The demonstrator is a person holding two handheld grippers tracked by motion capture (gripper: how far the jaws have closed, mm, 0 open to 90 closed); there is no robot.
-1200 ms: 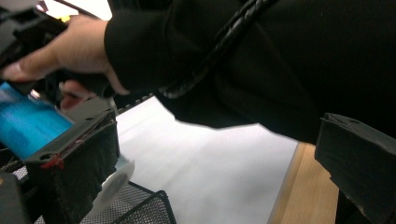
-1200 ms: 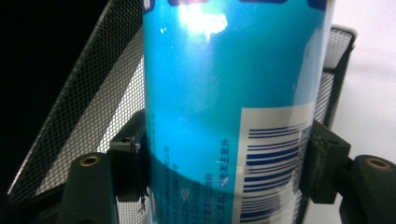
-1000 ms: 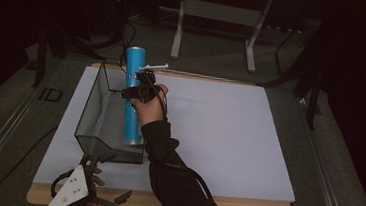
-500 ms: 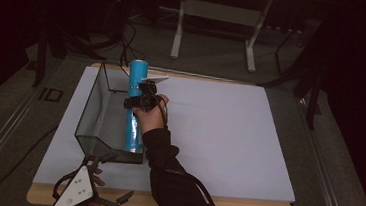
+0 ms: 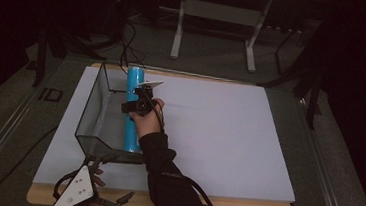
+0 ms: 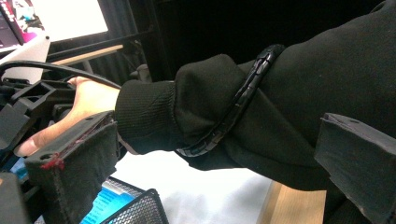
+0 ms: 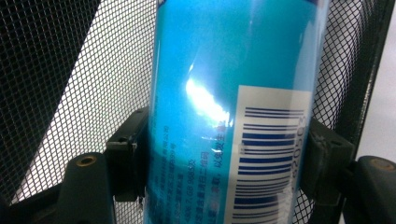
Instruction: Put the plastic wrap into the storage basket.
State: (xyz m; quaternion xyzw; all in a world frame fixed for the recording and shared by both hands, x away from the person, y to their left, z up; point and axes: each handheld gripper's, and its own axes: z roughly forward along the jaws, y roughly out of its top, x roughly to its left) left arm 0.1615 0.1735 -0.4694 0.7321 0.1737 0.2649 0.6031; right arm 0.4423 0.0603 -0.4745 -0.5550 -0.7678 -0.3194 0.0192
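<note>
Blue can (image 5: 131, 109) is being held lying along the right edge of the black mesh basket (image 5: 94, 106), w/ its far end sticking past the basket's back rim, on the white sheet (image 5: 208, 135) covering the table. In the high view, the right gripper (image 5: 131, 104) is being clamped across the can's middle by the right hand (image 5: 148, 119); vs. 1 s ago, can and hand are being drawn nearer to the person, so less of the can is overhanging the far rim. The left gripper (image 5: 112, 197) is being kept at the near table edge, grey plate up, shifted slightly right vs. earlier.

Left gripper view: its jaws are being held wide apart, nothing btw. them; the black sleeve (image 6: 261, 112) of the right arm is being seen beyond, plus a basket corner (image 6: 135, 210).

Right gripper view: both jaws are being pressed against the can's (image 7: 233, 112) sides, barcode facing the camera, mesh (image 7: 60, 79) behind.
</note>
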